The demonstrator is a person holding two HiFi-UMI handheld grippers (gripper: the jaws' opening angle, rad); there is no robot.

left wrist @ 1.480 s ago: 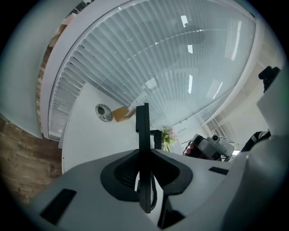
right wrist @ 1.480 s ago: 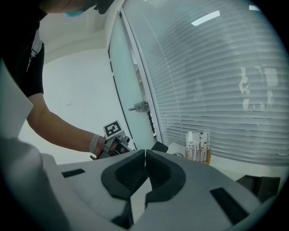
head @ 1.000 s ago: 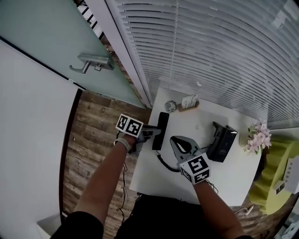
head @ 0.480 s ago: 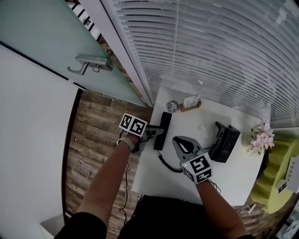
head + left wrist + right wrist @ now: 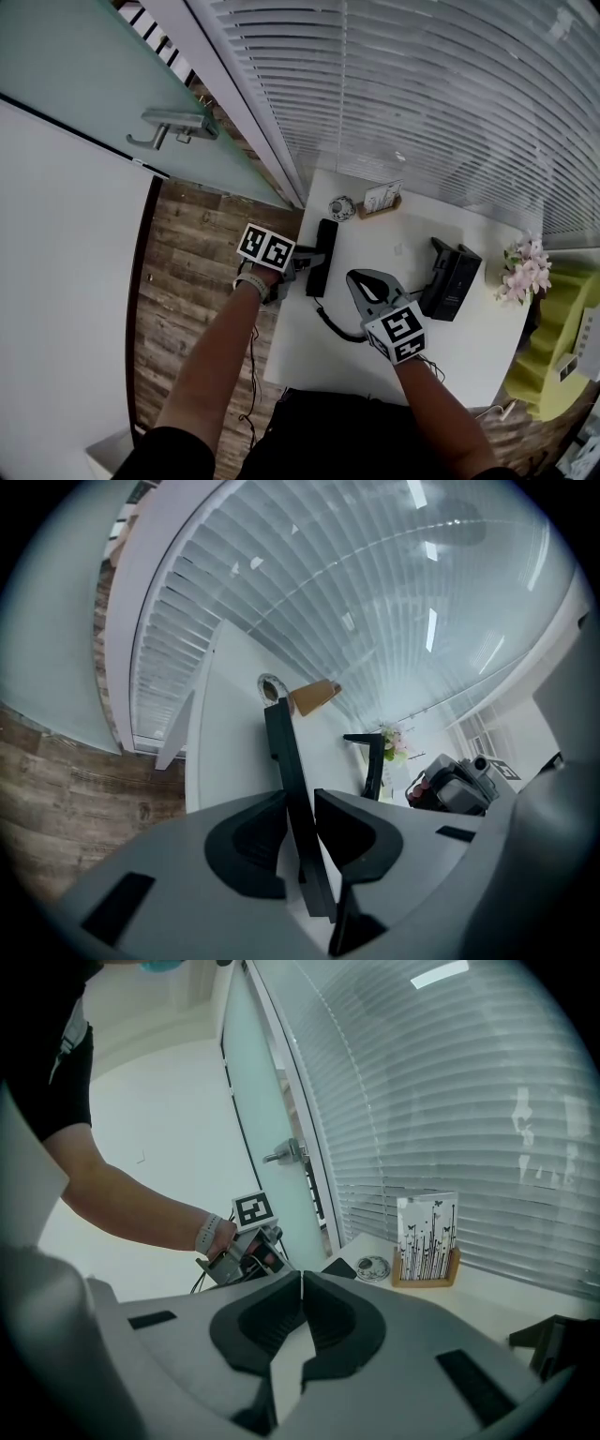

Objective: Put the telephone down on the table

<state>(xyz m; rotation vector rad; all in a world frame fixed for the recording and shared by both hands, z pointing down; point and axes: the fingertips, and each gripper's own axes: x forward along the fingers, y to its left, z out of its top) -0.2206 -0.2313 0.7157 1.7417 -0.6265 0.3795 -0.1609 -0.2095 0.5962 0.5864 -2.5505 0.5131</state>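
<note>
Plastic handset (image 5: 281, 742) seeming stiff, slick and light, we are just opening the jaws of our left gripper (image 5: 302, 803) around its slim body.

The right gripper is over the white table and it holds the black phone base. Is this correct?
Not quite. The right gripper is over the table, but it holds nothing: the right gripper view shows its jaws shut and empty. The base stands apart from it on the table.
</note>
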